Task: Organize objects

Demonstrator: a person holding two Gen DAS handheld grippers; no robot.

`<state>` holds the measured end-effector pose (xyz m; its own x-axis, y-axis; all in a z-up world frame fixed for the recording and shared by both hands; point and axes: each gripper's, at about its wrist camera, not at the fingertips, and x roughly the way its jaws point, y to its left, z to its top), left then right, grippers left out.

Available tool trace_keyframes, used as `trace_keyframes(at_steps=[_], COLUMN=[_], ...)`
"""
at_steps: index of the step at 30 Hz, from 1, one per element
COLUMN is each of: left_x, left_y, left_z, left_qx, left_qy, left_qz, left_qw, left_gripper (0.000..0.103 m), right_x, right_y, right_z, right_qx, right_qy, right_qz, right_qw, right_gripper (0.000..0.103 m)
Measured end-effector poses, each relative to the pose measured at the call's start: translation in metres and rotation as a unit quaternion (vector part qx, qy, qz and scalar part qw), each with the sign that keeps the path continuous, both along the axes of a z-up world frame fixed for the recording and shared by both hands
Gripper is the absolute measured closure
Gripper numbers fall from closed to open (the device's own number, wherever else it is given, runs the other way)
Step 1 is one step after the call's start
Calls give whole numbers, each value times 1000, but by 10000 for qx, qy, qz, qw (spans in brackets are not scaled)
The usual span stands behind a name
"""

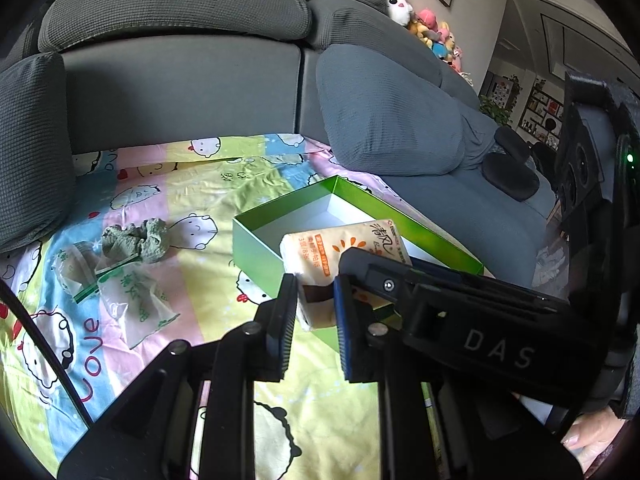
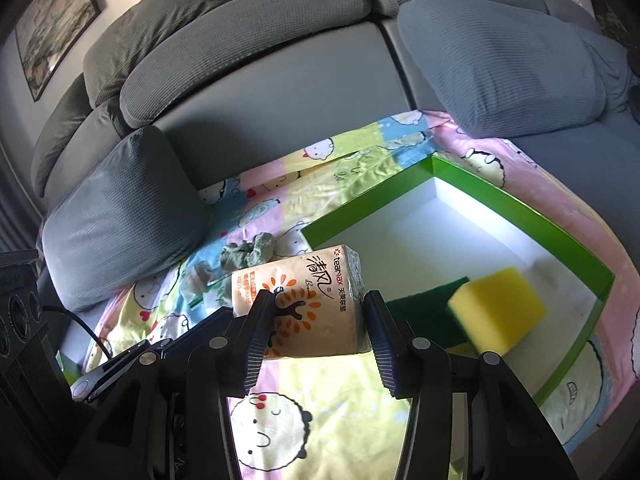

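Observation:
An orange tissue pack (image 1: 344, 256) is held above the near left corner of the open green box (image 1: 256, 240). My left gripper (image 1: 314, 312) is shut on the pack's near end. My right gripper (image 2: 318, 328) is closed around the same tissue pack (image 2: 304, 304) from the other side, its fingers against the pack's sides. A yellow sponge with a green scrub side (image 2: 496, 312) lies inside the green box (image 2: 520, 208). A crumpled green cloth (image 1: 136, 240) and clear plastic bags (image 1: 132, 296) lie on the patterned sheet to the left.
The colourful cartoon sheet (image 1: 192, 184) covers a grey sofa seat. Grey cushions (image 1: 384, 120) stand at the right and left (image 1: 28, 148). A black cable (image 1: 40, 340) runs along the left. Plush toys (image 1: 432, 28) sit far back on the sofa.

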<state>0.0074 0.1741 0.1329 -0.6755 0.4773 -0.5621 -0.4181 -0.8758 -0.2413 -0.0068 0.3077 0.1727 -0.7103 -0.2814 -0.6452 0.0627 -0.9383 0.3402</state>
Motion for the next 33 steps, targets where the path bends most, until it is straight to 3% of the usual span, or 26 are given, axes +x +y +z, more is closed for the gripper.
trace_keyframes(at_steps=[14,33], left_x=[-9,-63], left_y=[30,77], left_z=[-1,-30], left_qx=[-36,134], left_qy=[-110,-1087], left_qz=[-189,-140], left_qw=[9998,9939], left_gripper=[89,89], right_x=[0,-48], right_y=[31,80], right_z=[0,-30], right_qx=[-6,-37], right_qy=[76,-158], right_qz=[-181,-363], right_qw=[9998,9992], right_gripper=[53,53])
